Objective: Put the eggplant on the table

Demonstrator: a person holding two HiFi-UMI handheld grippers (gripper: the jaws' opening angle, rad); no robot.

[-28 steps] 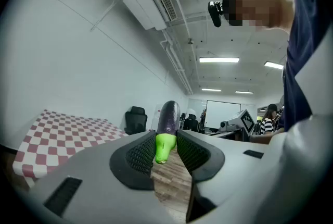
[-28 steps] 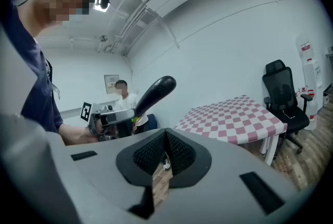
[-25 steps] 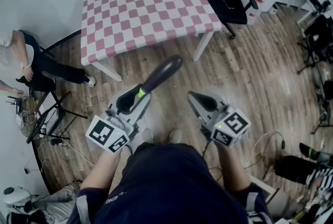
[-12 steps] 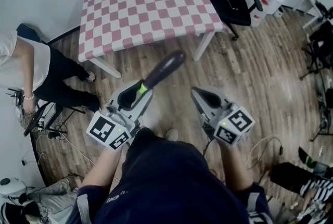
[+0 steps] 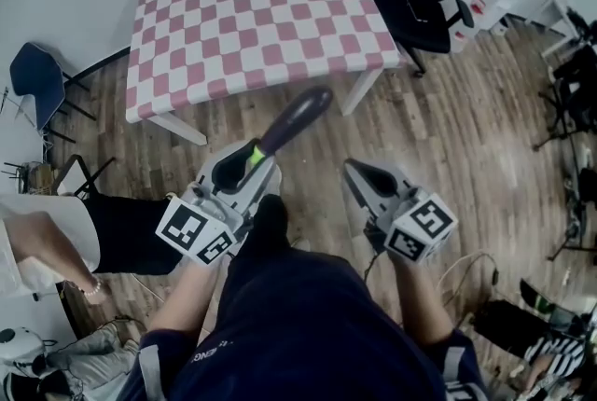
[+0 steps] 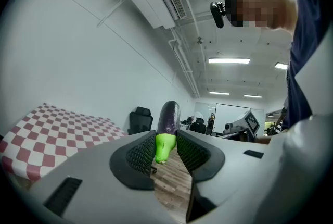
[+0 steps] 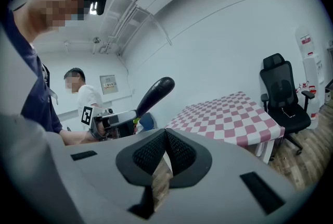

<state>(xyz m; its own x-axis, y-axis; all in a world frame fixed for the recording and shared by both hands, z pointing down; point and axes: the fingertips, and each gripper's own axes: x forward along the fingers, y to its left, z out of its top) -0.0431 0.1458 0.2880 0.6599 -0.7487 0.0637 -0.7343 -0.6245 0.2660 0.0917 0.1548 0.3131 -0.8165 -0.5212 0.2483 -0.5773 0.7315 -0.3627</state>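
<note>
The eggplant (image 5: 294, 119) is picked up but not yet on the table (image 5: 252, 7). It hangs short of the table's near edge, its green stem end pinched in the left gripper (image 5: 250, 161). The right gripper (image 5: 359, 177) is closed and empty. Reaching the table and setting it down are left.

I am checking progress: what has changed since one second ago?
The bystander moved from upper left to lower left, uncovering a blue chair. The table looks a little nearer. The left gripper still holds the eggplant; the right gripper stays shut, empty.
</note>
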